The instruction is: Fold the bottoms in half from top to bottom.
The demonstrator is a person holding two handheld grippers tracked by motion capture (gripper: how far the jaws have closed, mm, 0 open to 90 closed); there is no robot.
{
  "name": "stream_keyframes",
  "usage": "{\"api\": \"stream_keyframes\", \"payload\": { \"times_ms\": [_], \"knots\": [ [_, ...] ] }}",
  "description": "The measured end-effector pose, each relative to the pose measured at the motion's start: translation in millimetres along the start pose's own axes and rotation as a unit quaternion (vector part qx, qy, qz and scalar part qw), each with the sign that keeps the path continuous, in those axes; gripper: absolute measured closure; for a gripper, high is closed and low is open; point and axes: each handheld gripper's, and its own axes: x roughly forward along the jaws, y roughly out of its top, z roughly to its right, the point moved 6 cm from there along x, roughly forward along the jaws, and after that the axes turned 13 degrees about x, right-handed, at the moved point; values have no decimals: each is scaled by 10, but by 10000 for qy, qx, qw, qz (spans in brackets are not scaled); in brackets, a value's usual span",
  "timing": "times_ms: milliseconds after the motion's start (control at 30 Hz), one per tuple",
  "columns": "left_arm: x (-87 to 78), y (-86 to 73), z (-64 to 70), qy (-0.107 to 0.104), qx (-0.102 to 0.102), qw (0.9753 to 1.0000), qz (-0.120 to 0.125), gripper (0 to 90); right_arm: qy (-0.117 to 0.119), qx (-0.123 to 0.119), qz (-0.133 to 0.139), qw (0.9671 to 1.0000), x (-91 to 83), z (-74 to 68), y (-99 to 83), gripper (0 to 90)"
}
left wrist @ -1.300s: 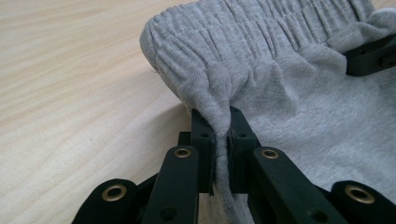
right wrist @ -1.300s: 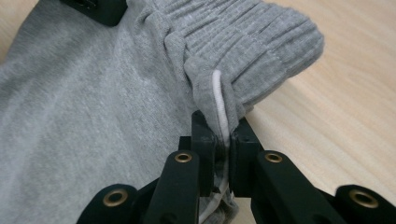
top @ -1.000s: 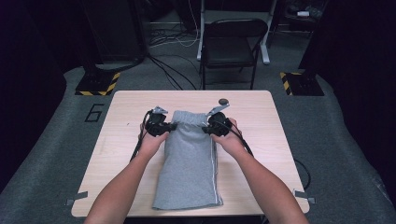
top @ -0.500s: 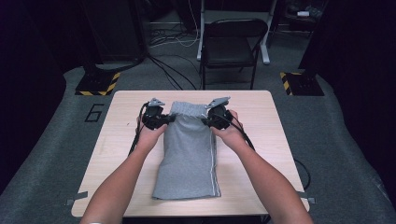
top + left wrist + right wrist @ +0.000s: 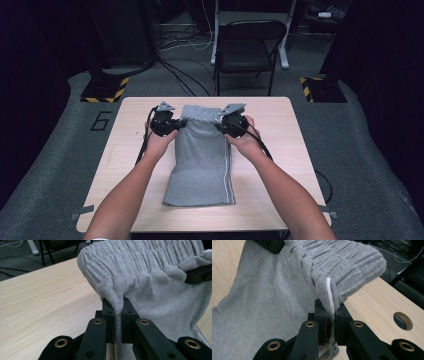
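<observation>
Change against the frame half a second back: small. Both grippers sit at nearly the same spots at the far end of the folded grey knit sweatpants (image 5: 202, 155); the gathered waistband looks raised a little more off the light wooden table (image 5: 280, 135), and the forearms have hardly shifted. A second back, the grippers were closer to the person, with the waistband flatter.

Left black two-jaw gripper (image 5: 172, 125): at the left corner of the waistband. In the left gripper view its jaws are pressed together on a pinched fold of grey fabric (image 5: 117, 315), which rises from between them and drapes up and away. Clamped on the sweatpants.

Right black two-jaw gripper (image 5: 223, 126): at the right corner of the waistband. In the right gripper view its jaws are likewise closed on the cloth (image 5: 331, 312), with a white seam stripe (image 5: 330, 297) running down into the gap. A round hole in the tabletop (image 5: 403, 321) shows just beside it.

Hands: both forearms enter from the near edge and converge slightly; the left hand (image 5: 159, 142) and right hand (image 5: 246, 140) wrap the gripper bodies, the jaws pointing inward toward each other across the waistband.

Garment position: lengthwise down the table's middle, hem end near the person, waistband end lifted between the grippers. A dark folding chair (image 5: 250, 47) stands beyond the far edge.
</observation>
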Motion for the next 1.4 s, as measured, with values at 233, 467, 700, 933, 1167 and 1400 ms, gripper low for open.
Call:
{"api": "stream_keyframes", "payload": {
  "times_ms": [233,467,700,933,1167,1400],
  "knots": [
    [-20,-116,63,-169,149,9997,-38,840,-15,-184,14,9998,10,-63,-156,831],
    [-27,-170,92,-173,73,9998,-10,839,45,-109,61,9999,5,-90,-198,831],
    [-81,-182,138,-243,84,9997,16,839,165,-129,69,9998,-43,-133,-238,831],
    [-165,-211,214,-414,69,9990,137,838,296,-88,122,9994,-127,-168,-287,831],
    [-230,-258,283,-434,76,9989,151,838,397,-189,153,9989,-199,-277,-341,831],
    [-312,-313,368,-497,89,9986,169,838,499,-168,159,9985,-256,-327,-397,831]
  ]
}}
